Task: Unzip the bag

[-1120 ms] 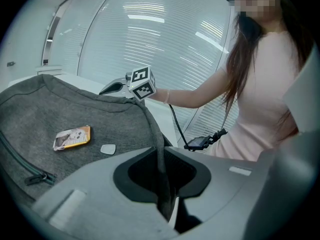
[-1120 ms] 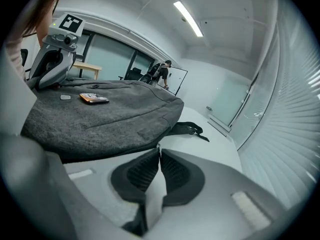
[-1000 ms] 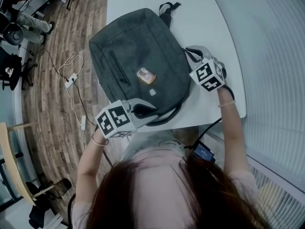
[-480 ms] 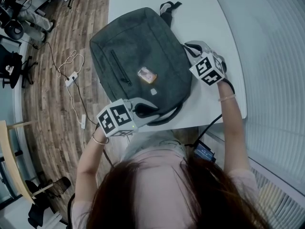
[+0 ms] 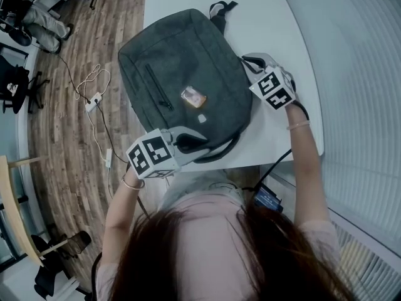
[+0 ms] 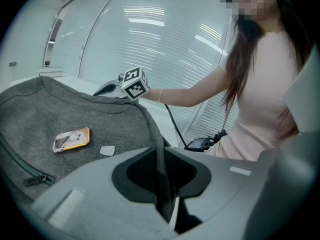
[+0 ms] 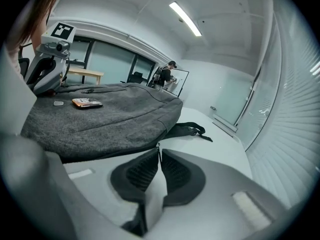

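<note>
While the person's hair fills the bottom of the head view, the left gripper (image 5: pixel 198 142) sits just above it, lower left of centre, at the near edge of the bag (image 5: pixel 188 61). Its jaws pinch the dark carry handle (image 5: pixel 220 150), and the left gripper view shows the strap running straight between the pads. The jaws have just been opening a touch, with the handle between them.

The bag is a grey backpack lying flat, front face up, on the white table (image 5: pixel 276 17), centre to upper centre of frame. On its face:
- a small pale patch (image 5: pixel 200 120)
- above that, an orange-edged card (image 5: pixel 193 97)
- to the left of both, a closed front pocket zip (image 5: pixel 156 86) running diagonally

The right gripper (image 5: pixel 249 63) is right of centre, its tips at the bag's right side edge. The jaws are pressed nearly together on a small zip pull (image 7: pixel 158 146) at the side seam; the right gripper view shows no real gap.

A black strap (image 5: pixel 220 9) pokes off the bag's far end, at top centre.

On the left is wood floor (image 5: pixel 75 143), with a cable and power strip (image 5: pixel 93 103) at mid left.
</note>
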Demonstrator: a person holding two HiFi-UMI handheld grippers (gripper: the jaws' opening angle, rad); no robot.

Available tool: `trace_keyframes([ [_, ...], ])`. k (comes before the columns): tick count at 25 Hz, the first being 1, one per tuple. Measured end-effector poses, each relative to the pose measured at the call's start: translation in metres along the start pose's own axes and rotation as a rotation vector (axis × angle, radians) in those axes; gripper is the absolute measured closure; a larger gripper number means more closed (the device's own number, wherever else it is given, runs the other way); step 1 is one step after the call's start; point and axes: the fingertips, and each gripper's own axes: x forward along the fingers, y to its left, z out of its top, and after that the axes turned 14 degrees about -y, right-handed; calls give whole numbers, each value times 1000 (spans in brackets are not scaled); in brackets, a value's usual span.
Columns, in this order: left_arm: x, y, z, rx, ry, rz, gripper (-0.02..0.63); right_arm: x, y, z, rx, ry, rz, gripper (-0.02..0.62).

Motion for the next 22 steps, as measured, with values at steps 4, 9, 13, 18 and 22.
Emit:
trace_keyframes([
  [4,0,0,0,13,-26,2,543,-3,0,-6,46,1,-26,560],
  [9,1,-3,1,28,-33,6,541,-12,1,-9,80,6,-53,543],
  [13,0,-3,5,59,-42,31,537,-23,1,-5,141,-5,-93,537],
  [18,-5,-3,12,97,-72,79,525,-42,1,11,171,-36,-156,538],
  [22,-13,-1,15,120,-76,137,518,-56,5,31,198,-86,-199,537],
])
